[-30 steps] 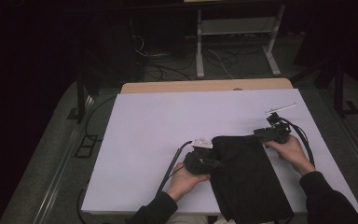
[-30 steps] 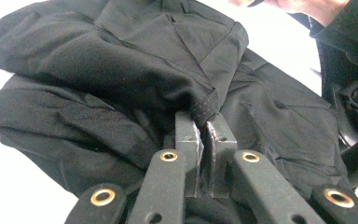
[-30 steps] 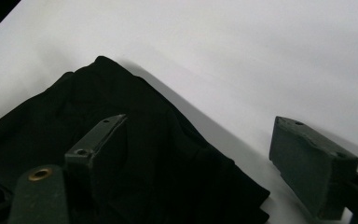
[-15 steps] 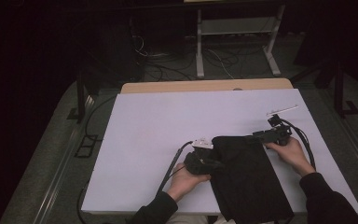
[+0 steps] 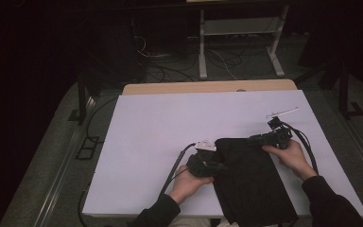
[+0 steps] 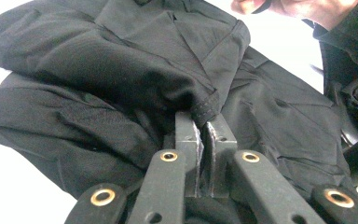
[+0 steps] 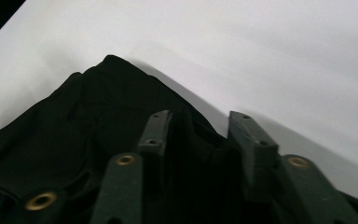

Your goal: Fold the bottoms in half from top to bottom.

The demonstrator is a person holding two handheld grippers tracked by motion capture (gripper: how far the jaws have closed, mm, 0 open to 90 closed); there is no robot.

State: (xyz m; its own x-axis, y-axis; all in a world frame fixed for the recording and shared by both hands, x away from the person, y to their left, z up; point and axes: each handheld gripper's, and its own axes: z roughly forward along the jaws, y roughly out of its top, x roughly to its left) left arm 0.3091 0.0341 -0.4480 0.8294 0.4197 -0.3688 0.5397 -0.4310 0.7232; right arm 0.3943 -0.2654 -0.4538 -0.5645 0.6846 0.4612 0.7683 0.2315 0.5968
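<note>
High view: left tool (image 5: pixel 216 165) clamps the black garment (image 5: pixel 253 184) — right tool (image 5: pixel 260 139), closing, straddles its corner.

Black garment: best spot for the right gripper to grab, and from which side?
Take the far right corner of the garment, coming in low from the right edge. It lies flat on the table, so only an edge gives the jaws a fold to pinch. The right gripper has been closing around that edge; the left gripper already clamps the hem opposite.

The black garment (image 5: pixel 253 182) runs off the high view's edge at 6 o'clock; its fold hides the left gripper (image 6: pixel 203 122) jaw tips.
</note>
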